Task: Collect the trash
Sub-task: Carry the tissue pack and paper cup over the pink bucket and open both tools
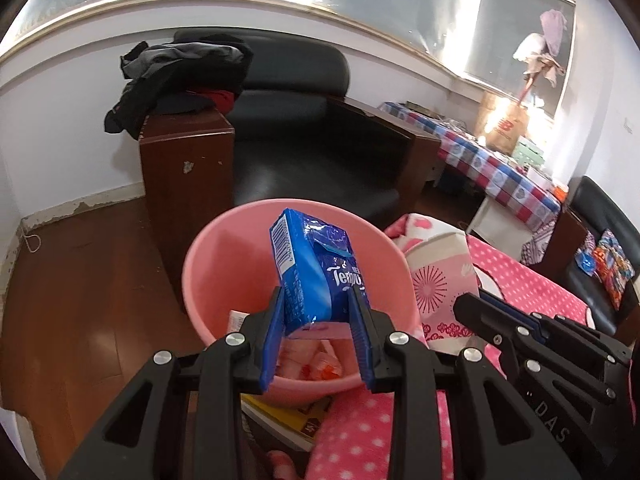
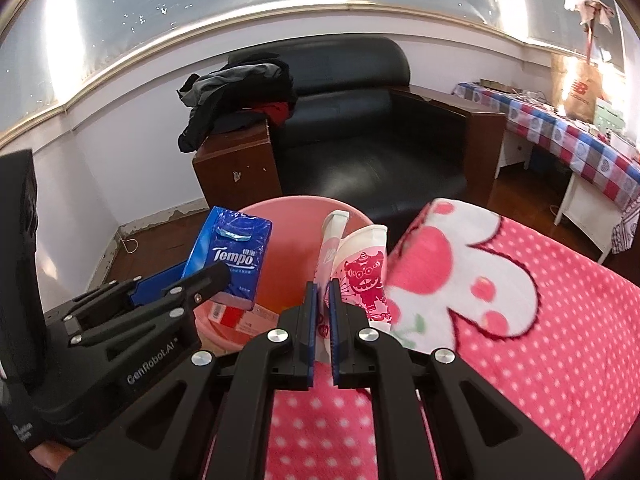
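The left tongs [image 1: 320, 312] are closed partway on a blue Tempo tissue pack [image 1: 316, 268], the two blue fingers pressing its lower sides, and hold it tilted above the open mouth of a pink bin [image 1: 224, 264]. Inside the bin, at the bottom, lie crumpled pink-and-white wrappers [image 1: 316, 364]. The right tongs [image 2: 323, 312] are nearly shut, pinching the lower edge of a flattened paper cup [image 2: 362, 268] printed with a red lion figure; the cup stands upright just at the bin's rim [image 2: 344, 206] on the side nearest the bed. The bin sits against the edge of a bed covered with a pink polka-dot blanket [image 2: 560, 320]. A yellow book [image 1: 292, 416] shows under the bin's near side. Beyond the bin stands a black leather armchair [image 2: 360, 120] with dark clothes [image 2: 236, 92] heaped on its wooden arm.
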A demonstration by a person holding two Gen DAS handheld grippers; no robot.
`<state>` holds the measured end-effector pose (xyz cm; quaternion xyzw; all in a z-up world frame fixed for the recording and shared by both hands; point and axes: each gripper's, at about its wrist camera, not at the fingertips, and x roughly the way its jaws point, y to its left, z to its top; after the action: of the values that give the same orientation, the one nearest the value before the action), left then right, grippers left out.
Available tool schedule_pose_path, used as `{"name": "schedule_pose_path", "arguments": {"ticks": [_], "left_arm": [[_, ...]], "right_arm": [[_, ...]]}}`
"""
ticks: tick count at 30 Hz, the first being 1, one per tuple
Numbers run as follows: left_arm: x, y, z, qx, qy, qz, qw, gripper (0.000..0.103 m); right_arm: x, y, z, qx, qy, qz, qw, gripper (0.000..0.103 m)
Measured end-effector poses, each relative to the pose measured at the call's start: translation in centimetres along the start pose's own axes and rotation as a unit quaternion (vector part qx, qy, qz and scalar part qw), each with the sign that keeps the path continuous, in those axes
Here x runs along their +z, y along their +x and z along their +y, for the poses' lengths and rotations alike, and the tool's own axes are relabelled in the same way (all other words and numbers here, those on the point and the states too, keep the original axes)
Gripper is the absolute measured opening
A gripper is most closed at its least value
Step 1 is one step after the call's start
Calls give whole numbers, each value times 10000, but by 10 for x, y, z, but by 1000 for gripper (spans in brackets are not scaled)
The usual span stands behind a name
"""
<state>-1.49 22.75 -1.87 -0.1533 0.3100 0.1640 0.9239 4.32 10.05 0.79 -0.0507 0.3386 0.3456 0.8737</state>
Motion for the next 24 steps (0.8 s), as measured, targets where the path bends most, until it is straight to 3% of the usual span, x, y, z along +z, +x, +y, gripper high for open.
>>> {"name": "schedule_pose_path", "arguments": {"ticks": [24], "left_arm": [[10, 61, 34, 408, -91, 398, 9983, 31]], "right_arm": [[13, 88, 8, 187, 95, 641, 9977, 6]]}}
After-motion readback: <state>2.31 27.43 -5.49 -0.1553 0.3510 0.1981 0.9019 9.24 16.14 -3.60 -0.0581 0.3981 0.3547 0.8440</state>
